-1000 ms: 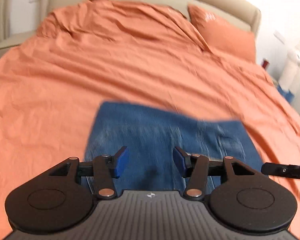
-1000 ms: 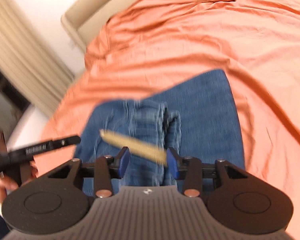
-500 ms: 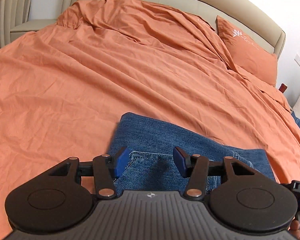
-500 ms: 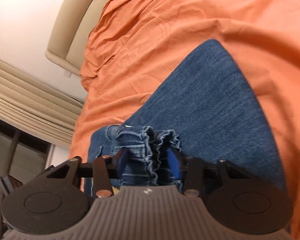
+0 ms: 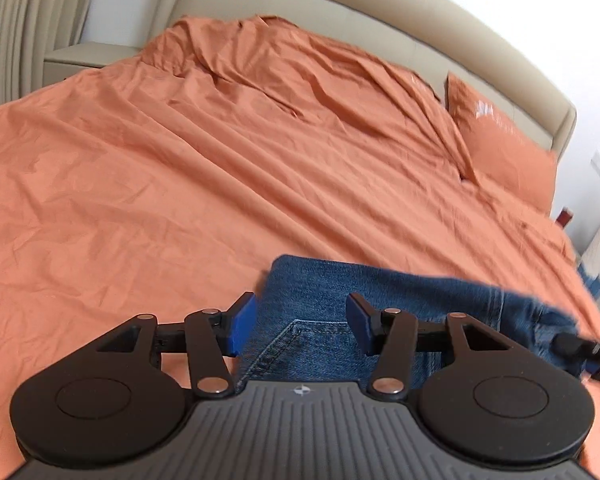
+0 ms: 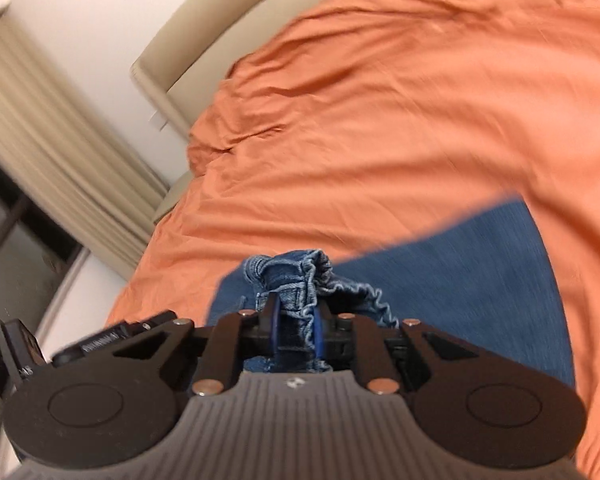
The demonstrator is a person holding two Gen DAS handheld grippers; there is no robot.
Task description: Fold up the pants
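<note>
Since half a second ago the right gripper [image 6: 295,330] has pinched its fingers onto a gathered hem of the jeans [image 6: 460,288] and raised it, so the bunched denim now stands up between the blue pads. Before, the fingers only straddled that hem. The left gripper [image 5: 302,322] hangs with fingers wide apart above the near pocket corner of the jeans [image 5: 340,292], holding nothing. The jeans lie on the near part of the orange bed [image 5: 180,184], partly folded. With one end caught, the next fold can probably start once the left closes too.
</note>
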